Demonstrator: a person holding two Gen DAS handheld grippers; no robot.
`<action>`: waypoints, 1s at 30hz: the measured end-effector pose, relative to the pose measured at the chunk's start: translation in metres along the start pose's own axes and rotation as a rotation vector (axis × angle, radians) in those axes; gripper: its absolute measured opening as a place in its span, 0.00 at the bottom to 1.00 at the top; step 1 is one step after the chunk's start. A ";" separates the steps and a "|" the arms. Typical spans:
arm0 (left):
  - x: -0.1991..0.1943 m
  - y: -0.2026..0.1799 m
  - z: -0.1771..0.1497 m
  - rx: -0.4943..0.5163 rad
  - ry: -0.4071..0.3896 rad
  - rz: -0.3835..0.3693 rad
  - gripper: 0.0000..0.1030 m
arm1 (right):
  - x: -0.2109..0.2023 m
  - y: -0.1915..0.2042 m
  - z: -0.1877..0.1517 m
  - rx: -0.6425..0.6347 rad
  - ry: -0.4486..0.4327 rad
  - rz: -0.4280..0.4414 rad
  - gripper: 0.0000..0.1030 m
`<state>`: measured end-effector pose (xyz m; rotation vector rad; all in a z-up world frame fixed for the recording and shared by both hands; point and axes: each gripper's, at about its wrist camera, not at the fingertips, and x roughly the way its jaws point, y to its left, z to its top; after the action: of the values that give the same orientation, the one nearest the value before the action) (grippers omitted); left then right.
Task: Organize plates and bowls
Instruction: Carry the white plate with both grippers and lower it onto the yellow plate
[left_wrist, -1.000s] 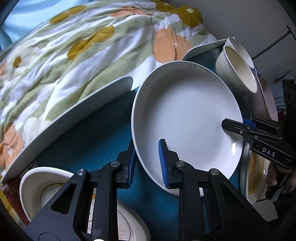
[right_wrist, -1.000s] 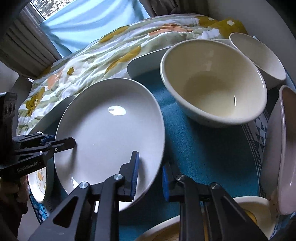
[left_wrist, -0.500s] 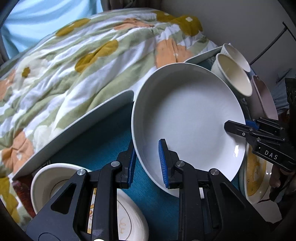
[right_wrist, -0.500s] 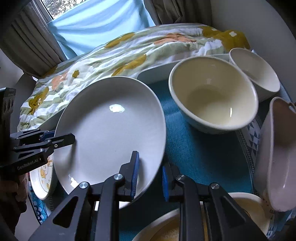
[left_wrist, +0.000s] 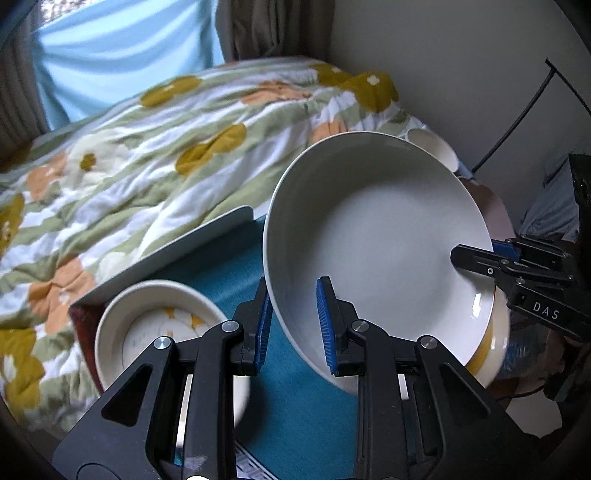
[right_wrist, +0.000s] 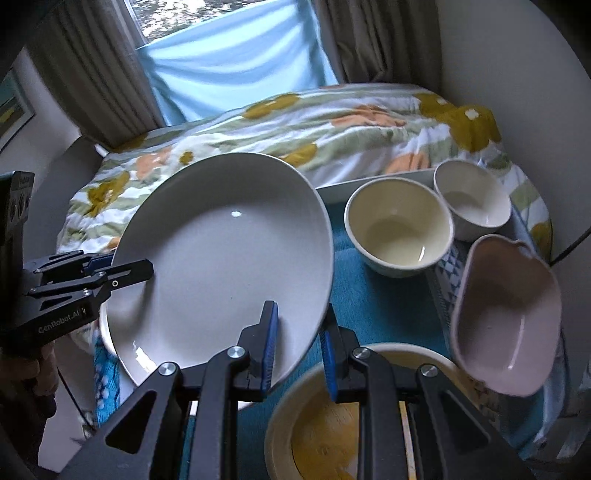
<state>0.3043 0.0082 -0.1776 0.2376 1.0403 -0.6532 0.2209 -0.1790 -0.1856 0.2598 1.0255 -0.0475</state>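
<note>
We grip the grey plate (left_wrist: 373, 236) by opposite rims, left gripper (left_wrist: 293, 325) and right gripper (right_wrist: 297, 345) both clamped, above teal cloth (left_wrist: 295, 398).

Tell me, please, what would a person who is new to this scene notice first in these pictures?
First comes the big grey plate, held up in the middle over the blue cloth, with the left gripper and the right gripper each closed on its rim from opposite sides. Behind it lies a flowered quilt on a bed. To the right stand two cream bowls and a tilted pink dish.
</note>
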 end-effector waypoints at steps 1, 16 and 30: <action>-0.008 -0.006 -0.005 -0.011 -0.009 0.010 0.21 | -0.008 -0.001 -0.004 -0.017 -0.002 0.010 0.20; -0.025 -0.146 -0.127 -0.319 -0.002 0.075 0.21 | -0.056 -0.075 -0.090 -0.253 0.113 0.138 0.20; 0.043 -0.167 -0.132 -0.317 0.064 0.012 0.21 | -0.023 -0.125 -0.112 -0.206 0.129 0.106 0.20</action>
<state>0.1230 -0.0775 -0.2608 -0.0117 1.1861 -0.4634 0.0952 -0.2756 -0.2453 0.1298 1.1339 0.1722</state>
